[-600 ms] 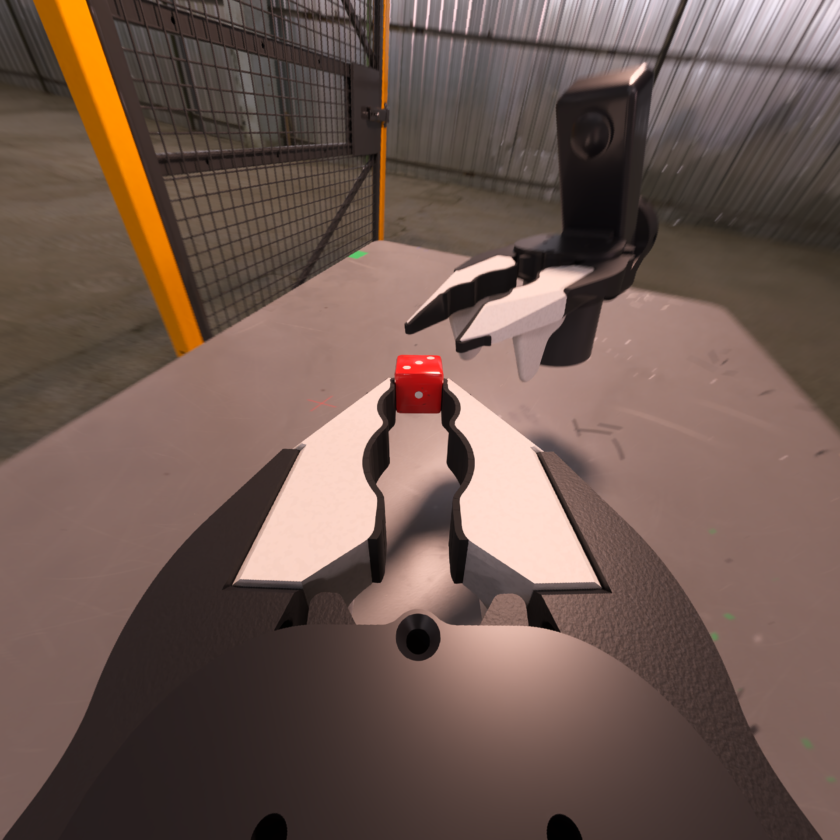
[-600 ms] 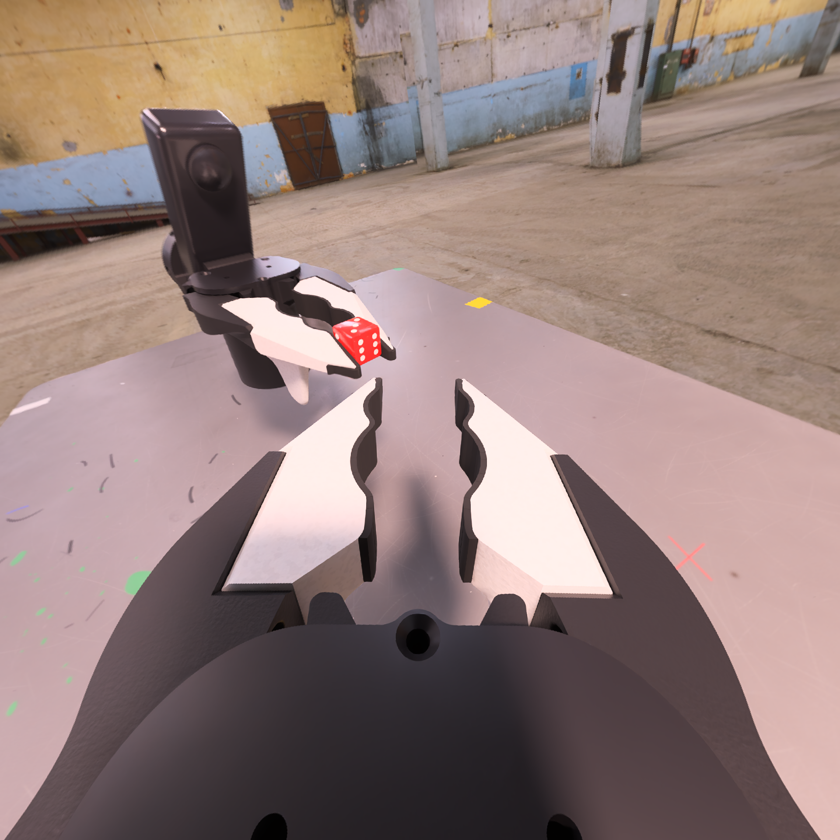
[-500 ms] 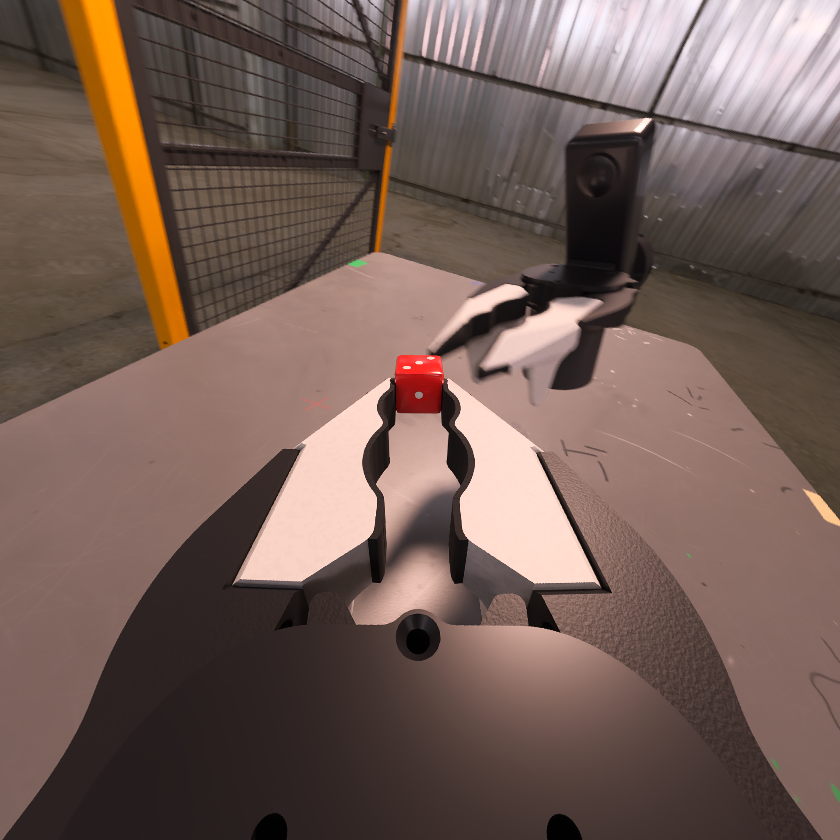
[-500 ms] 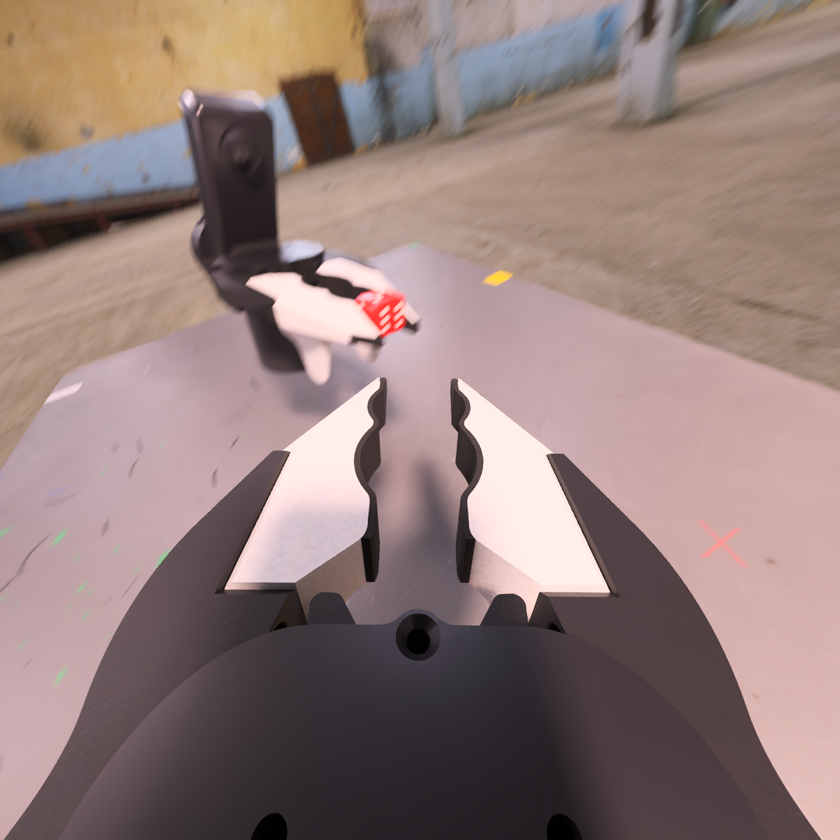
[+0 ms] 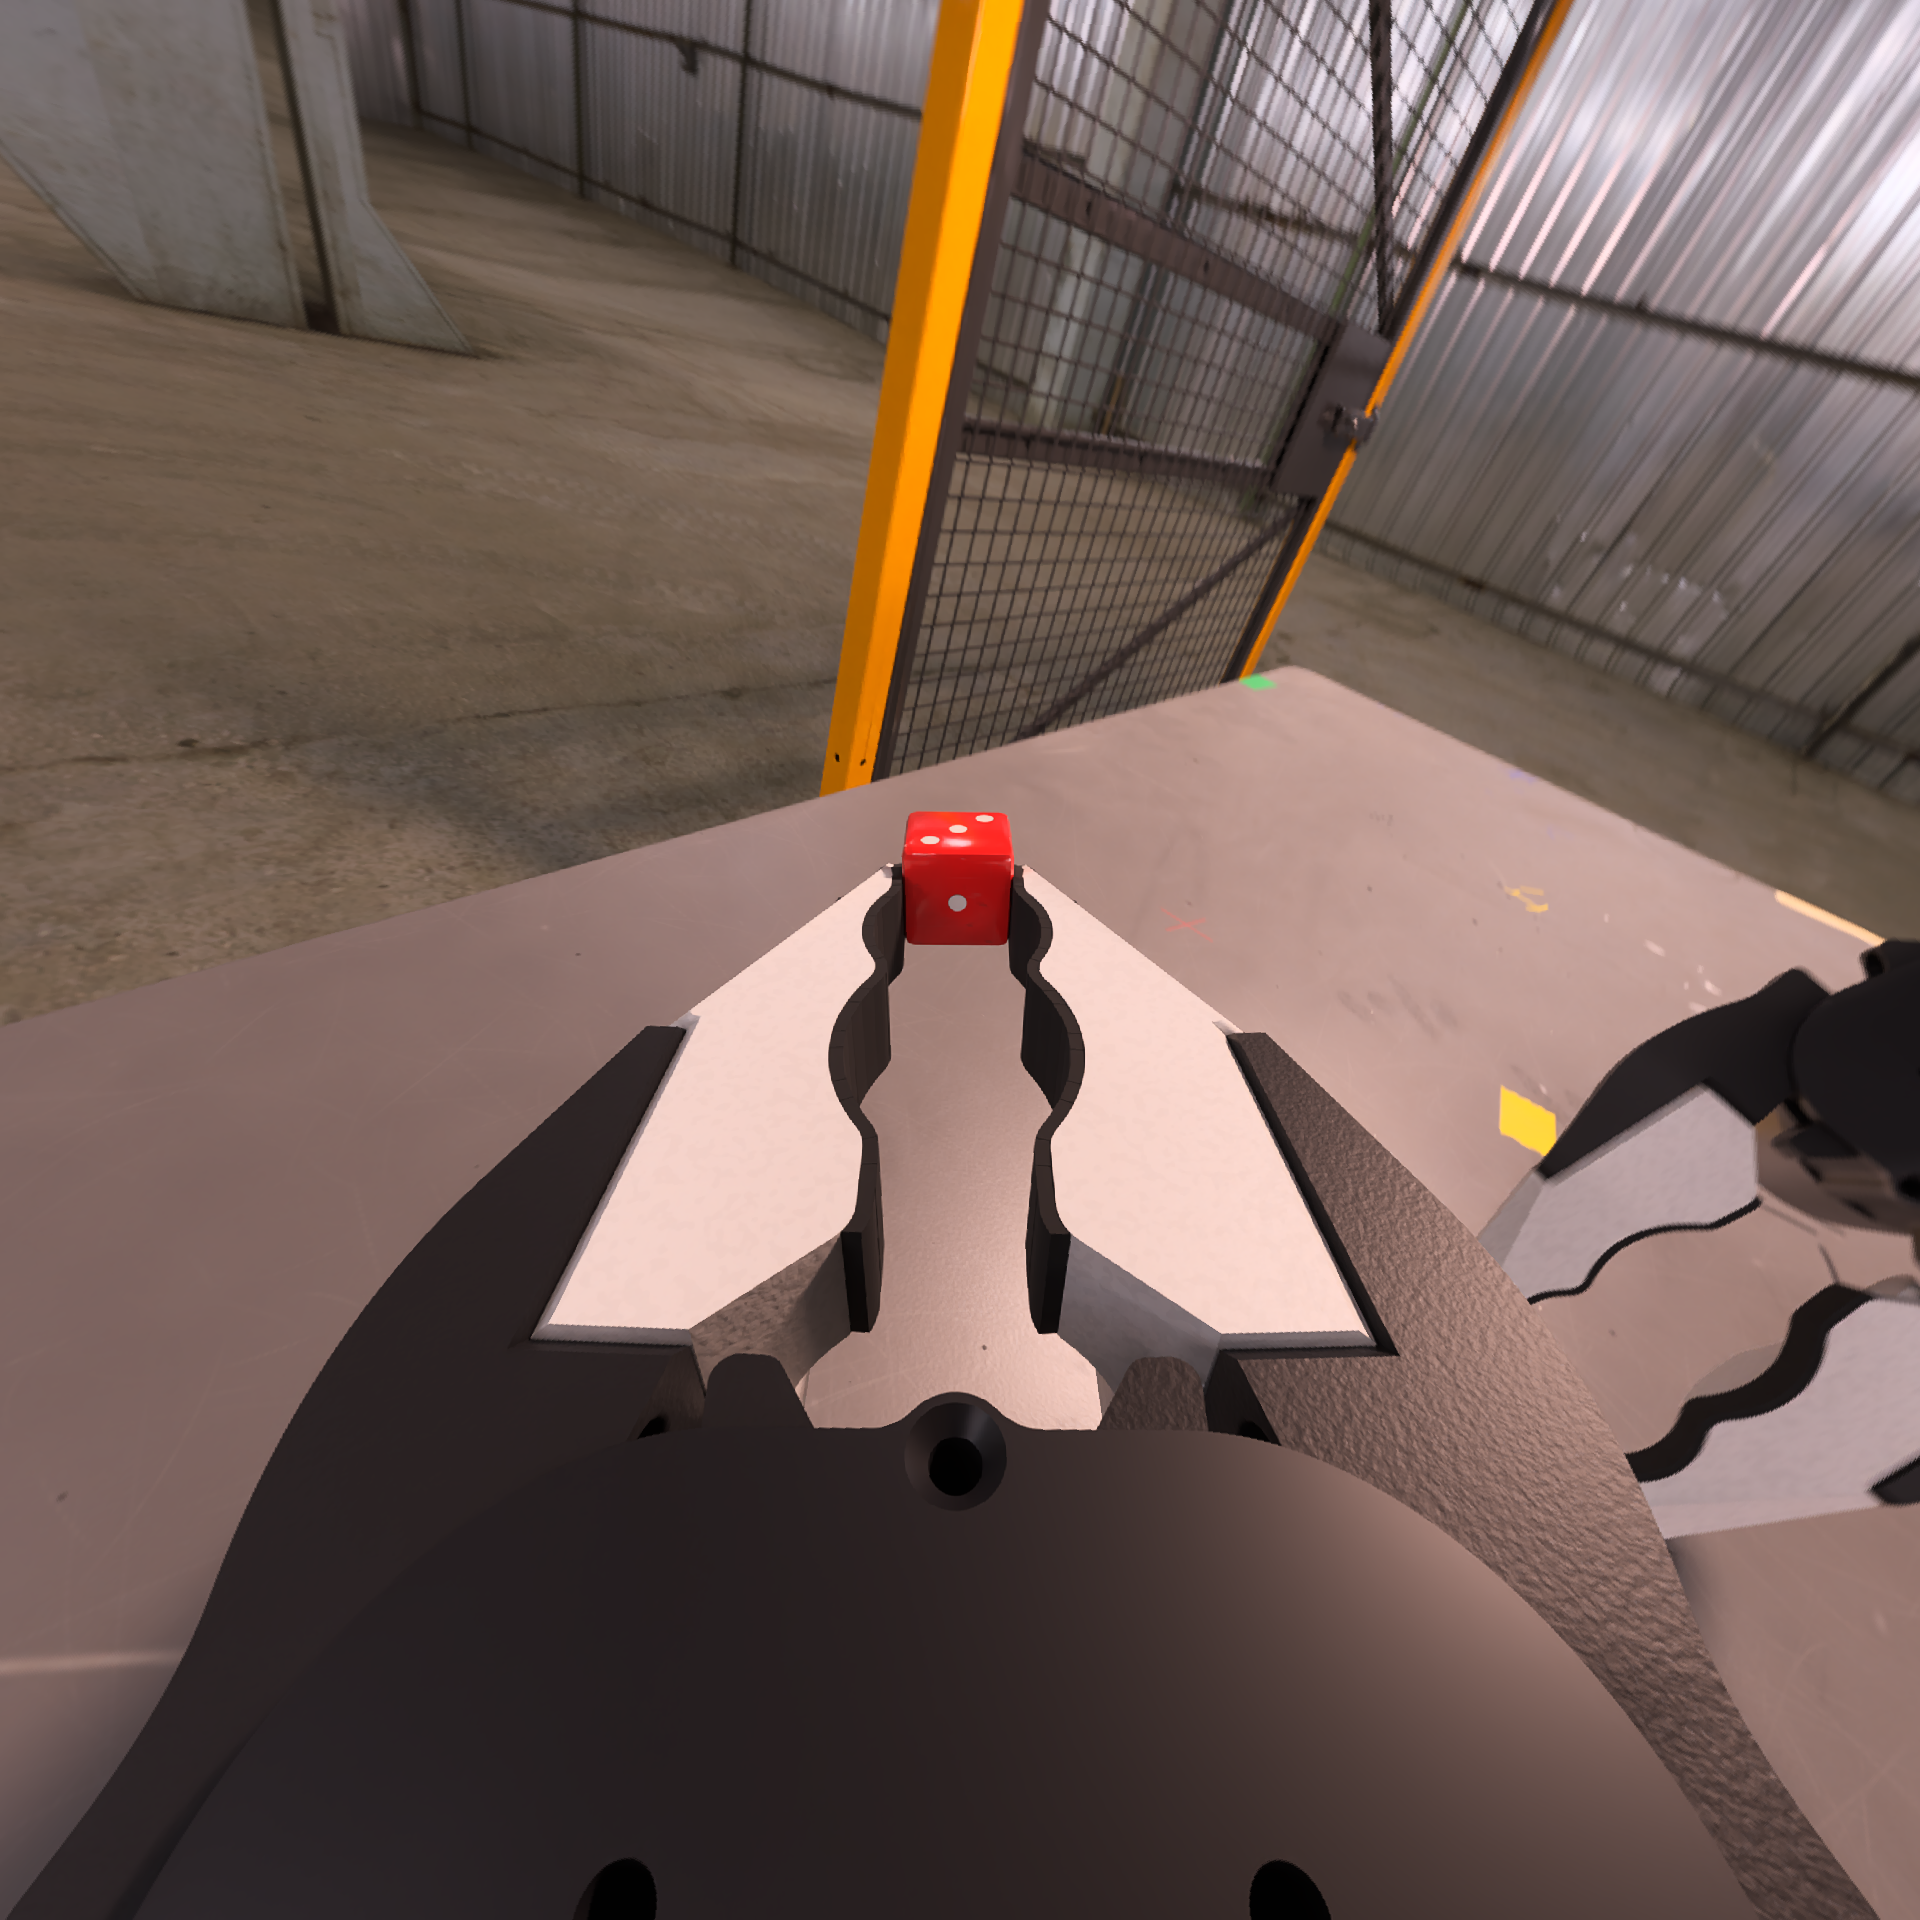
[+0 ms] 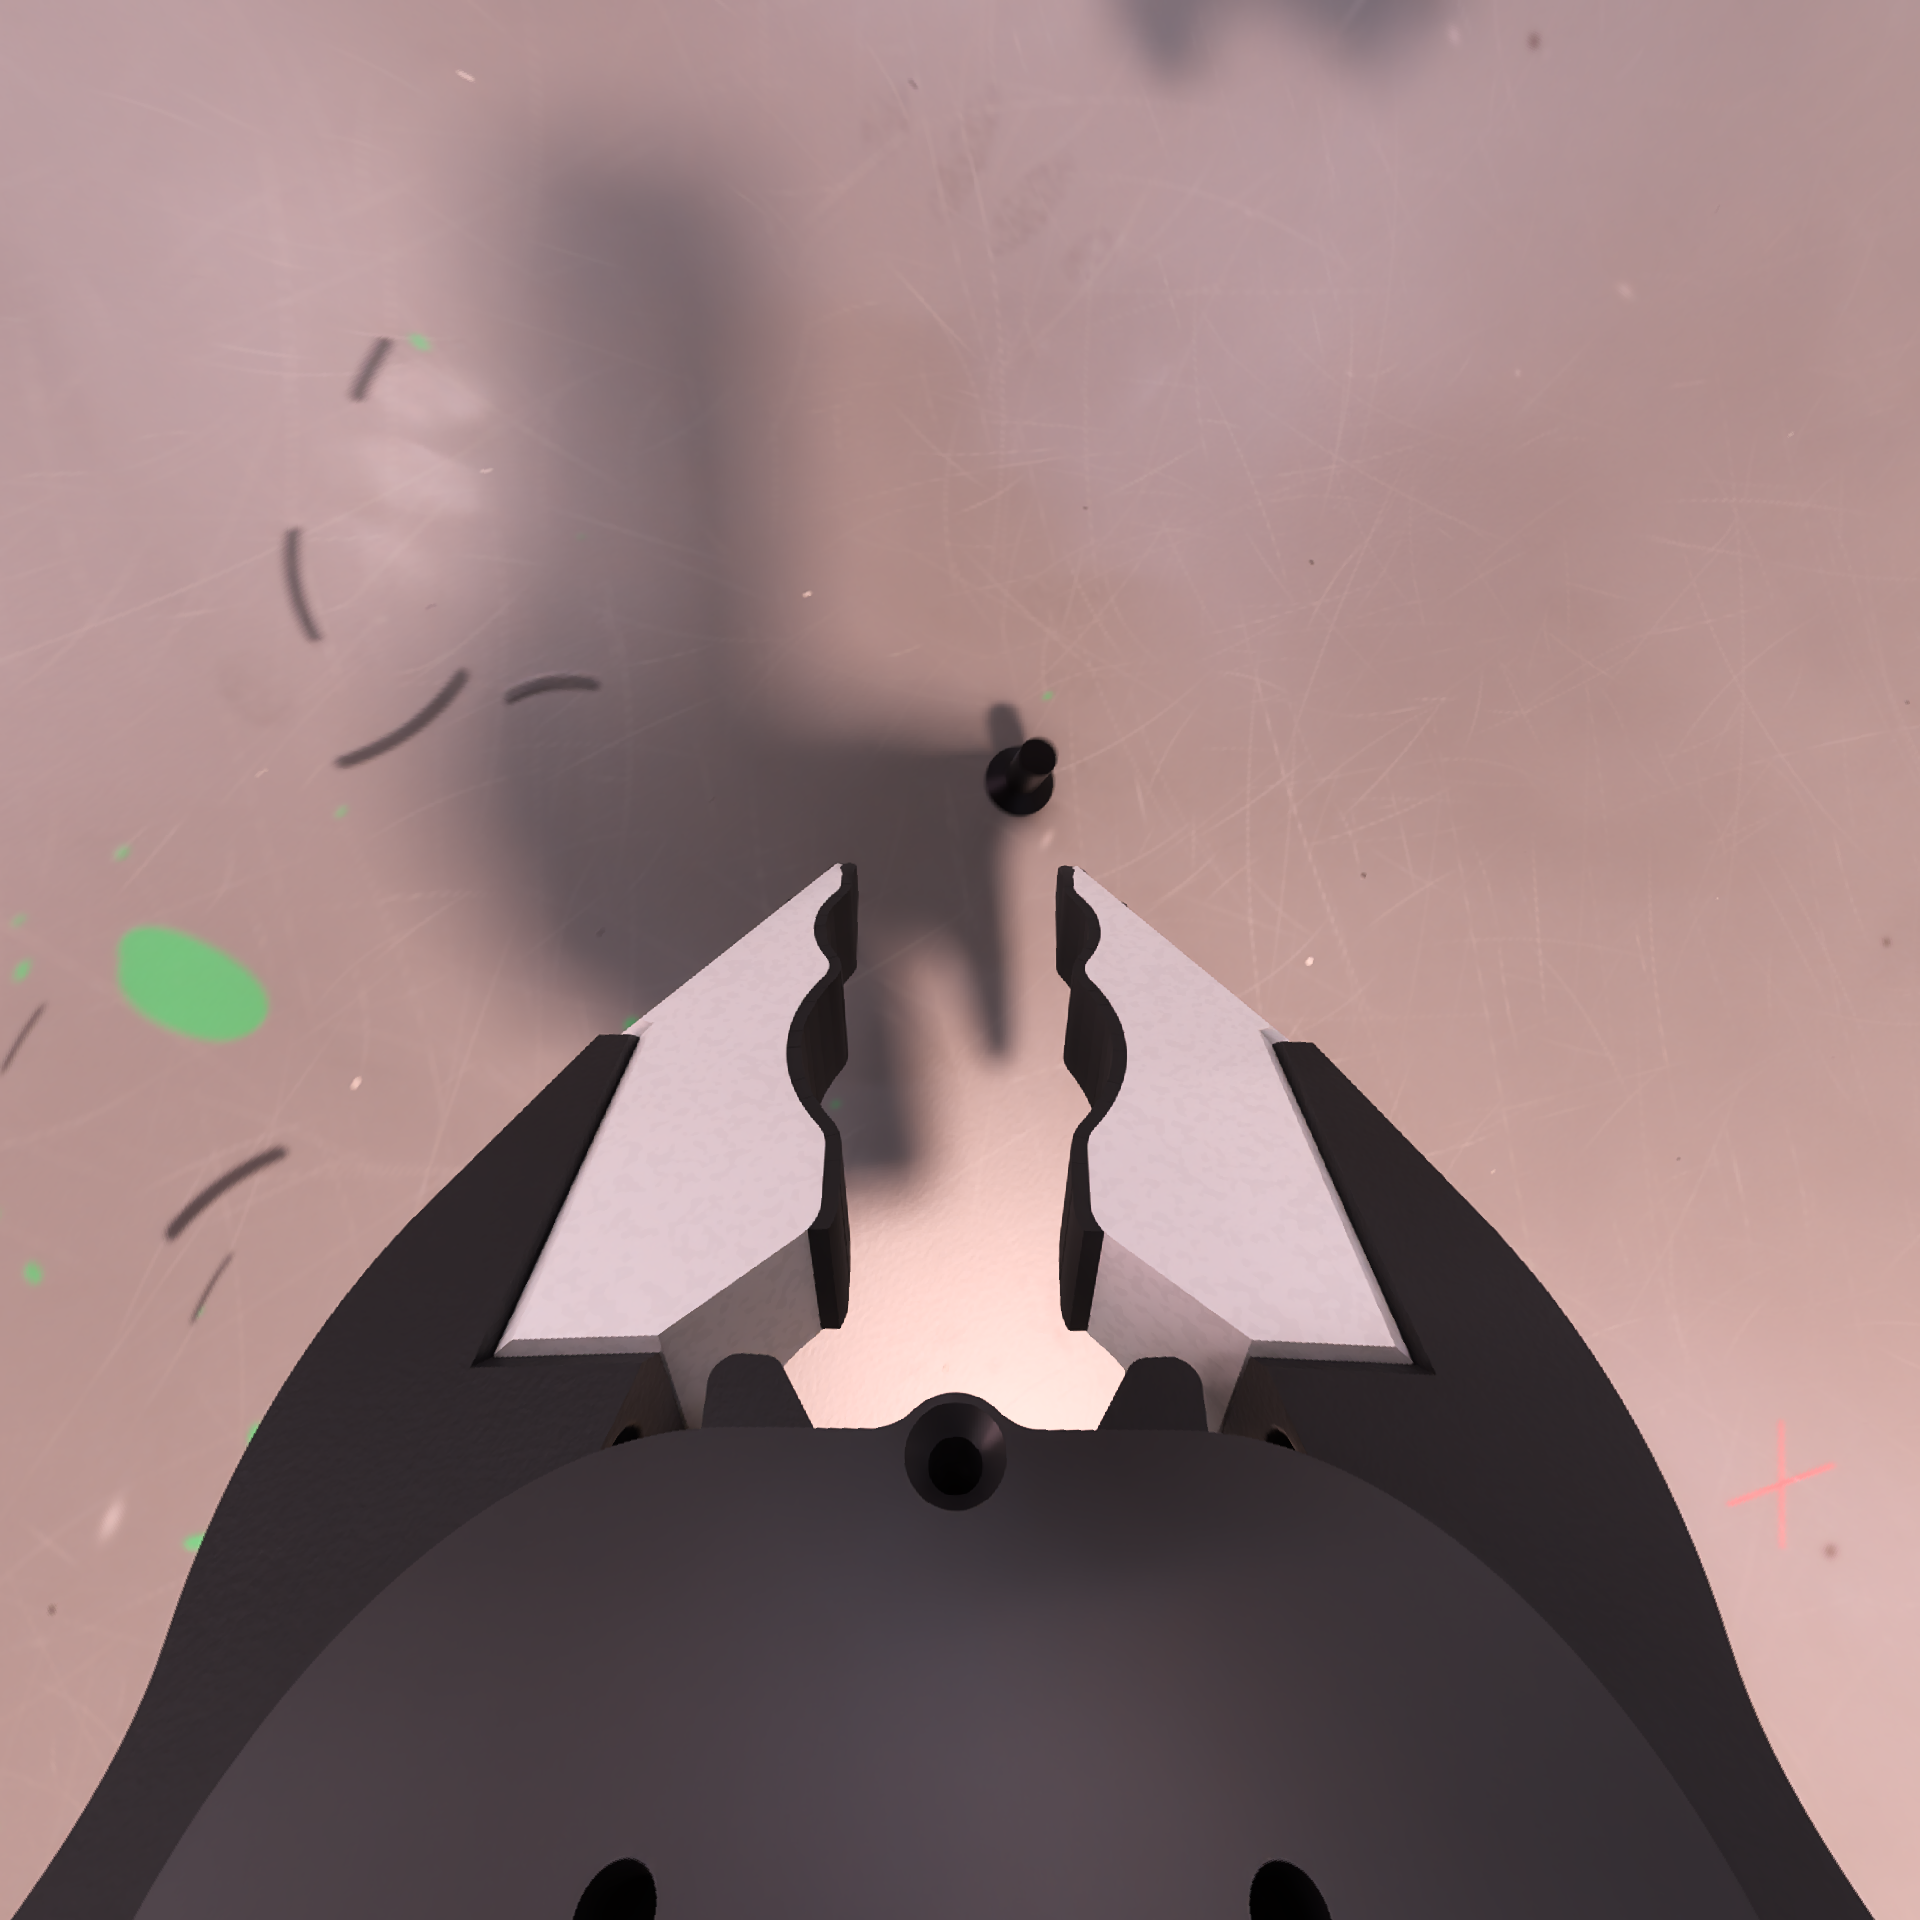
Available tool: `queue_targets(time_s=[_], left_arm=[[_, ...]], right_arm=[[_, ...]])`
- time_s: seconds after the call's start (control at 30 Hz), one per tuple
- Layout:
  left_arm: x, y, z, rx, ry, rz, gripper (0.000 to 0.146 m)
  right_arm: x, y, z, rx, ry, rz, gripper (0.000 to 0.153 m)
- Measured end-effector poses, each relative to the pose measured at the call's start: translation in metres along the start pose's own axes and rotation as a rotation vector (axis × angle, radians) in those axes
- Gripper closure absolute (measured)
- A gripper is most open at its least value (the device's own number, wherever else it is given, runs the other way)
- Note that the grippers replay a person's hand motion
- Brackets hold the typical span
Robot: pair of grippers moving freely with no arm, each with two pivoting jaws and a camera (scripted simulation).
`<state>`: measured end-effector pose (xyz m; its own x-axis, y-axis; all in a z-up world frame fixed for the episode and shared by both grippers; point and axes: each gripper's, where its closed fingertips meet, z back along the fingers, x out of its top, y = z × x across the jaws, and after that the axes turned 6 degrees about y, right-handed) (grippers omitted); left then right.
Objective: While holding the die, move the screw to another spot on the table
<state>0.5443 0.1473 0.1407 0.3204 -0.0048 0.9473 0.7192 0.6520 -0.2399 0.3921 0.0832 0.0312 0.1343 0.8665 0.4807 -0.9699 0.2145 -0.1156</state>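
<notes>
The screw (image 6: 1020, 778), small and black, lies on the table (image 6: 1455, 520) just beyond the parted tips of the right gripper (image 6: 956, 883), with bare scuffed surface all round it. Its flat head seems nearer the gripper and its short shank points away, though it is too small to be sure. The left gripper (image 5: 957, 883) is clenched on the red die (image 5: 957, 878) near the table's far edge, before a yellow-framed mesh fence (image 5: 1091, 416).
</notes>
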Motion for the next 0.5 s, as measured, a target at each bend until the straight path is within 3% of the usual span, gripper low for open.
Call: queue_targets(time_s=[0.17,0.33,0.5], left_arm=[[0.002,0.009,0.005,-0.026,-0.047,0.082,0.127],[0.003,-0.004,0.0,-0.064,-0.031,0.041,0.127],[0.006,-0.009,0.001,-0.085,-0.033,0.027,0.127]], right_arm=[[0.011,-0.007,-0.017,0.008,0.07,0.039,0.12],[0.006,-0.017,-0.029,0.035,0.201,0.119,0.122],[0.008,-0.016,-0.033,0.117,0.243,0.11,0.145]])
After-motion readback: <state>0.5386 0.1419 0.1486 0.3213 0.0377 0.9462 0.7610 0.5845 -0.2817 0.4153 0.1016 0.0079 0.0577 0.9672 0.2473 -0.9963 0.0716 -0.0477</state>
